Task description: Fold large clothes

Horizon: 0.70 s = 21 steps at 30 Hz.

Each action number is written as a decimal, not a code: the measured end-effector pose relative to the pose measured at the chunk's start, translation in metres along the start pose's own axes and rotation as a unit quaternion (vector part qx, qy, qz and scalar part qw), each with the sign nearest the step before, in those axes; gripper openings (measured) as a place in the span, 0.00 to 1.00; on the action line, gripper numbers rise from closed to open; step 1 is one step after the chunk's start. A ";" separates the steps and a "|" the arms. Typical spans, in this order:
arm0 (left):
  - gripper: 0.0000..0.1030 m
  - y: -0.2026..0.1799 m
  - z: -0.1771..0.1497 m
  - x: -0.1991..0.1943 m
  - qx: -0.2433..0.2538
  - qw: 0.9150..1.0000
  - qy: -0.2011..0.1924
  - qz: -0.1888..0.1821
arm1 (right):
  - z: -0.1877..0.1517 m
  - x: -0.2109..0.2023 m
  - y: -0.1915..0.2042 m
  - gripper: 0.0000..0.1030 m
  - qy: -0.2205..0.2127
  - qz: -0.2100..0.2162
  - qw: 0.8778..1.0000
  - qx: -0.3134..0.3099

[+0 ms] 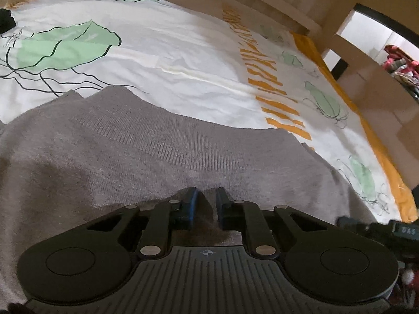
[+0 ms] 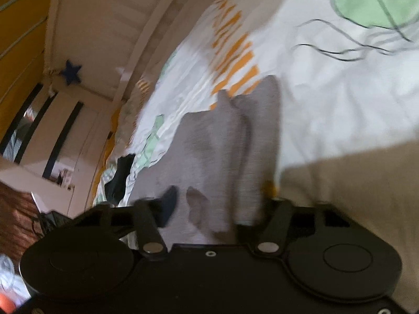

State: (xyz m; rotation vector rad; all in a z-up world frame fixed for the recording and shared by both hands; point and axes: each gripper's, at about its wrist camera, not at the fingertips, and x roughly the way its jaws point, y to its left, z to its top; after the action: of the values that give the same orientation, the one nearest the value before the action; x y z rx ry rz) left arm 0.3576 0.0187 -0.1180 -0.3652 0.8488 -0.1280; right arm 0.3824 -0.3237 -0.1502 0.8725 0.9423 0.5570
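A grey knitted sweater [image 1: 157, 151] lies spread on a white bedsheet [image 1: 183, 60] printed with green leaves and orange marks. My left gripper [image 1: 205, 198] is low over the sweater, its blue-padded fingers close together with a fold of grey knit between them. In the right wrist view, which is blurred, my right gripper [image 2: 209, 204] has grey sweater cloth [image 2: 222, 141] lying between its fingers. One dark finger [image 2: 167, 204] shows on the left; the right finger is hidden under the cloth.
A wooden bed frame [image 1: 275, 2] runs along the far side of the bed. A black garment [image 2: 120, 175] lies near the bed edge, also in the left wrist view [image 1: 6, 21]. A beige cloth [image 2: 353, 198] covers the lower right.
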 end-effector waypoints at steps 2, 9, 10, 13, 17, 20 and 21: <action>0.14 0.000 0.001 0.001 -0.001 1.000 0.000 0.002 | -0.001 0.000 -0.001 0.36 -0.002 -0.002 1.000 0.000; 0.15 -0.009 0.004 -0.025 0.027 1.000 0.012 -0.004 | -0.004 -0.009 0.017 0.33 -0.020 0.027 0.999 -0.021; 0.15 -0.010 -0.001 -0.033 0.032 0.999 0.011 -0.016 | -0.005 -0.011 0.023 0.33 -0.023 0.025 0.999 -0.030; 0.15 -0.014 -0.017 -0.052 0.054 0.998 0.004 -0.023 | -0.008 -0.016 0.038 0.33 -0.031 0.034 0.998 -0.040; 0.15 -0.003 -0.035 -0.035 0.059 0.998 0.029 -0.013 | -0.013 -0.018 0.062 0.33 -0.039 0.024 0.997 -0.064; 0.15 -0.002 -0.032 -0.028 0.064 0.997 0.028 -0.021 | -0.014 -0.018 0.077 0.33 -0.038 0.010 0.997 -0.069; 0.15 -0.001 -0.027 -0.028 0.056 0.998 0.034 -0.026 | -0.014 -0.018 0.083 0.33 -0.037 0.003 0.997 -0.073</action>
State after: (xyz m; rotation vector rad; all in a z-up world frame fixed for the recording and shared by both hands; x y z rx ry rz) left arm 0.3186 0.0181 -0.1144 -0.2787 0.8959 -0.2358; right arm 0.3576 -0.2855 -0.0767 0.7596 0.8210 0.5868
